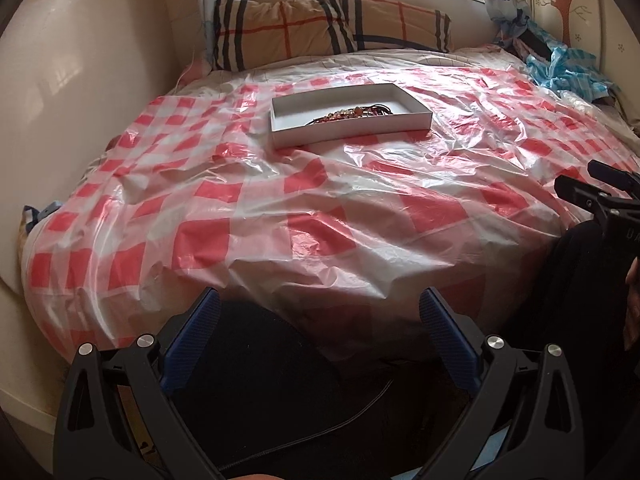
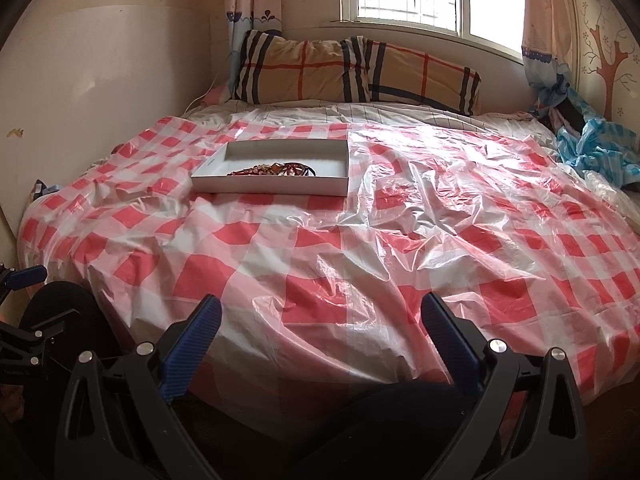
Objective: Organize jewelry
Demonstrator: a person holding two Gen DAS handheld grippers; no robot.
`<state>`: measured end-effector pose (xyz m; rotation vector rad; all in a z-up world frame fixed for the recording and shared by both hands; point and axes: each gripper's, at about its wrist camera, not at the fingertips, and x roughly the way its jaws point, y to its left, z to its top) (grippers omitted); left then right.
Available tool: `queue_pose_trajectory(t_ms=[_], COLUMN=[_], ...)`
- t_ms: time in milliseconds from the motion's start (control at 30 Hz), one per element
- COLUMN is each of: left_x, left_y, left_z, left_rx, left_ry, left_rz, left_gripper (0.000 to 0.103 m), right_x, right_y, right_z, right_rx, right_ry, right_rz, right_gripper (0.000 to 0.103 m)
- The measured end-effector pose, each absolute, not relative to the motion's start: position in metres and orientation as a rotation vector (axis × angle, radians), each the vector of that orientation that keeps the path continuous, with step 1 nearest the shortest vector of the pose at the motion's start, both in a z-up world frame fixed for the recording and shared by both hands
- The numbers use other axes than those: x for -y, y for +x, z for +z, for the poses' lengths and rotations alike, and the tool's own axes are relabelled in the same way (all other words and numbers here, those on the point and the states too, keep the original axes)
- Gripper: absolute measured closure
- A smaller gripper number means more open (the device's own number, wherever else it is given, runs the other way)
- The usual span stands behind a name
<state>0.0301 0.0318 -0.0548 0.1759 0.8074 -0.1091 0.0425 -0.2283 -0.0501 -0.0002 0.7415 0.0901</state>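
A shallow white box [image 1: 280, 128] [image 2: 208, 178] lies on the red-and-white checked plastic sheet [image 1: 320, 208] [image 2: 360, 240] that covers the bed, toward the far side. A tangle of red and amber bead jewelry with dark cords [image 1: 352, 114] [image 2: 276, 170] lies inside the box. My left gripper [image 1: 320, 304] is open and empty, held off the bed's near edge, far from the box. My right gripper [image 2: 320, 312] is open and empty, over the near edge of the bed. The right gripper also shows at the right edge of the left wrist view [image 1: 592, 188].
Two plaid pillows [image 1: 332, 28] [image 2: 356, 72] lie against the wall under the window. A crumpled blue-and-white cloth [image 1: 568, 68] [image 2: 596, 148] sits at the far right corner. A wall panel [image 1: 80, 100] runs along the left side of the bed.
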Motion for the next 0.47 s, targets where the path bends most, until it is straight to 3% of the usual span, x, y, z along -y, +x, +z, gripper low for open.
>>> queue_pose_trajectory(t_ms=[467], left_x=[-0.045], left_y=[0.039], left_z=[-0.062], left_rx=[-0.823], left_ry=[0.045], left_rz=[-0.058], left_gripper=[0.008], right_x=[0.230], right_y=[0.042], right_z=[-0.050], right_rx=[-0.744], right_ry=[-0.002], right_rz=[0.090], right_gripper=[0.008])
